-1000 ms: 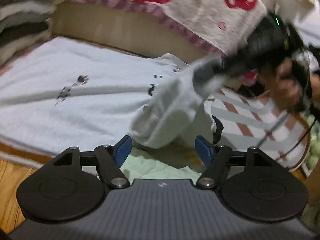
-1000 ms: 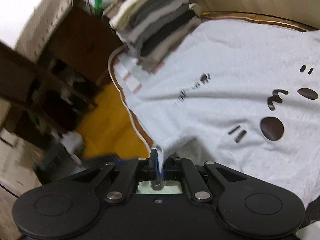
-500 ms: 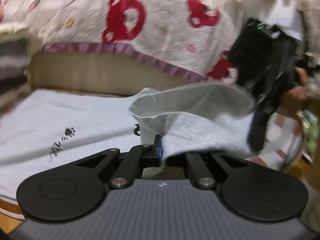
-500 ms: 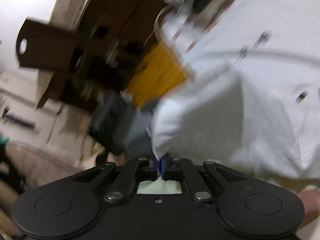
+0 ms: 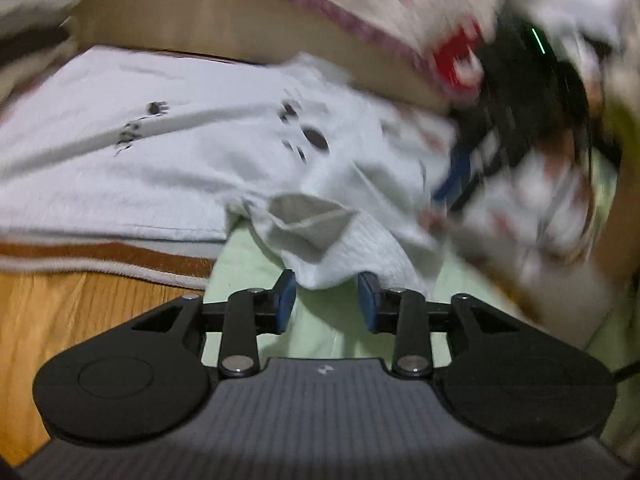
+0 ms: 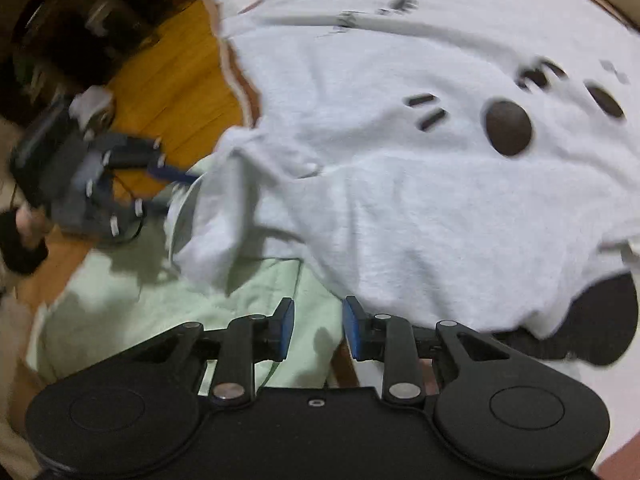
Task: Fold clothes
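A white T-shirt (image 5: 180,168) with a dark face print lies spread out, and it fills most of the right wrist view (image 6: 400,200). Its sleeve (image 5: 332,240) lies crumpled at the near edge, over a pale green cloth (image 5: 248,256). My left gripper (image 5: 327,302) has its jaws opening; the sleeve's tip reaches between the blue pads, which do not press on it. My right gripper (image 6: 318,330) is also opening, with nothing between its pads and only green cloth (image 6: 140,312) below. Each gripper shows blurred in the other's view: the left (image 6: 120,184), the right (image 5: 480,160).
A blanket with red prints (image 5: 360,0) hangs behind the shirt. Folded clothes (image 5: 24,20) are stacked at the far left. Orange wooden floor (image 6: 172,80) runs beside the mat's edge, with dark furniture (image 6: 60,20) beyond. A dark cloth (image 6: 600,320) lies by the shirt's near right corner.
Half a second ago both grippers were shut on the lifted sleeve. Both have since come down and let go, and the sleeve has dropped onto the shirt's edge.
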